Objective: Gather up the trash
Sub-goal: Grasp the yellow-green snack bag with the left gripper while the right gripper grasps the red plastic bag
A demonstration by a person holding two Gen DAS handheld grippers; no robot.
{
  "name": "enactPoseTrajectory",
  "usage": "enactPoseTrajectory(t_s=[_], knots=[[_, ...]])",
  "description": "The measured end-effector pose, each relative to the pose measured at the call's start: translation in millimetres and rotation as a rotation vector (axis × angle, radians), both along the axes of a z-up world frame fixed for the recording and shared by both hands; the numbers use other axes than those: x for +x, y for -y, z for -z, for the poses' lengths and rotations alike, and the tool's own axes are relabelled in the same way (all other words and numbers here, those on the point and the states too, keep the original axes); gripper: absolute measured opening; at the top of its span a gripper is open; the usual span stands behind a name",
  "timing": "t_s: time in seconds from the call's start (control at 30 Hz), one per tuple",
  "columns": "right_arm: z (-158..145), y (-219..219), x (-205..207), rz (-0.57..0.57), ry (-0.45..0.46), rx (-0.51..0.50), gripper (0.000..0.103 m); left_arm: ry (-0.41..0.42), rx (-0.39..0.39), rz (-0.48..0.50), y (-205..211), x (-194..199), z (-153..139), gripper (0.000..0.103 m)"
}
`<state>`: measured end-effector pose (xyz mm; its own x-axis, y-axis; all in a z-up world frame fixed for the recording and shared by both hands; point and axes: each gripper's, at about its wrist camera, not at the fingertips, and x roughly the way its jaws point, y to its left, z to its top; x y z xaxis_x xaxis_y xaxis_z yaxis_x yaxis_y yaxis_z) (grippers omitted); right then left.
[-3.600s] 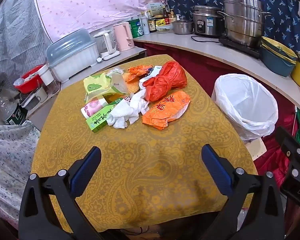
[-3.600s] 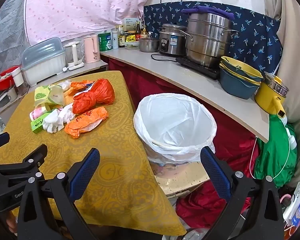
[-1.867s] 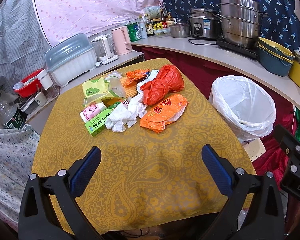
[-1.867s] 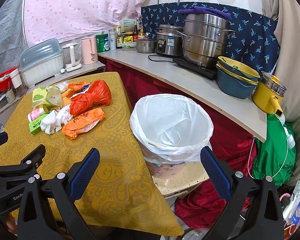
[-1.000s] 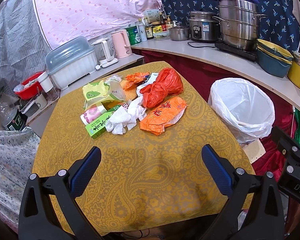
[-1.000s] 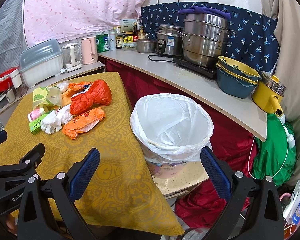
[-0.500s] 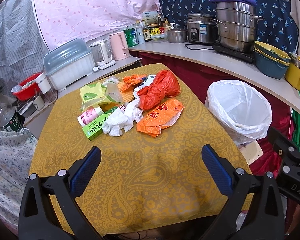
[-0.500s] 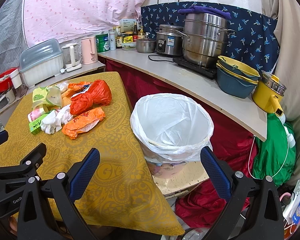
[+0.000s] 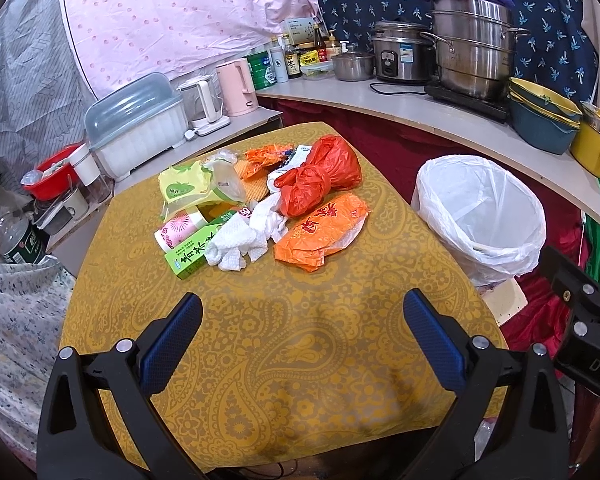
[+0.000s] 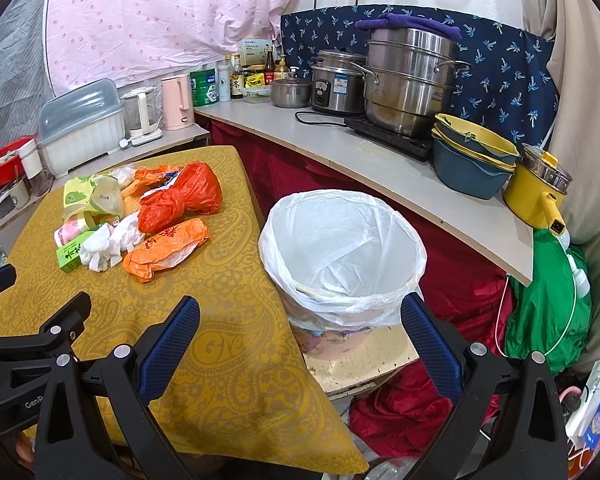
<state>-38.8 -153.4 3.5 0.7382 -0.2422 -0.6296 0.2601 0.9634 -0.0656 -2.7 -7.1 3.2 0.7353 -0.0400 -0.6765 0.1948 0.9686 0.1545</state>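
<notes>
A heap of trash lies on the yellow paisley table [image 9: 300, 360]: a knotted red bag [image 9: 320, 178], an orange printed bag [image 9: 320, 230], white crumpled tissue [image 9: 244, 240], a green carton [image 9: 192, 254], a pink cup [image 9: 176, 230] and a yellow-green wrapper [image 9: 188, 190]. The white-lined bin [image 9: 482, 216] stands right of the table; it also shows in the right wrist view [image 10: 342, 258]. My left gripper [image 9: 300, 320] is open and empty over the table's near part, short of the heap. My right gripper [image 10: 300, 320] is open and empty, near the table's right edge by the bin.
A counter [image 10: 380, 168] behind the bin holds steel pots [image 10: 410, 80], a rice cooker, stacked bowls [image 10: 474, 156] and a yellow pot. A side shelf left holds a dish box [image 9: 134, 120], kettles and a red bowl. A green bag [image 10: 548, 304] and red cloth lie by the bin.
Both grippers stay open and empty. The left view has shifted a little, so the heap sits slightly lower and further left in its frame. The right view is almost unchanged.
</notes>
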Motion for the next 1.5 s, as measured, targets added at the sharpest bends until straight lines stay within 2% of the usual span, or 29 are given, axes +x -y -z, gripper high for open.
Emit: enactPoseTrajectory(t_s=[0.27, 0.63, 0.9, 1.23, 1.5], knots=[[-2, 0, 10, 0.005, 0.011, -0.004, 0.096, -0.005, -0.018, -0.022, -12, 13, 1, 0.096], [-2, -16, 64, -0.014, 0.038, 0.053, 0.096, -0.011, -0.049, -0.130, -56, 63, 5, 0.096], [6, -47, 133, -0.057, 0.043, 0.071, 0.096, -0.039, -0.077, -0.234, -100, 126, 13, 0.096], [30, -65, 237, -0.074, 0.005, 0.155, 0.096, -0.011, -0.147, -0.342, -154, 223, 17, 0.096], [66, -61, 303, -0.054, -0.048, 0.267, 0.096, -0.123, -0.198, -0.317, -177, 286, 51, 0.096]])
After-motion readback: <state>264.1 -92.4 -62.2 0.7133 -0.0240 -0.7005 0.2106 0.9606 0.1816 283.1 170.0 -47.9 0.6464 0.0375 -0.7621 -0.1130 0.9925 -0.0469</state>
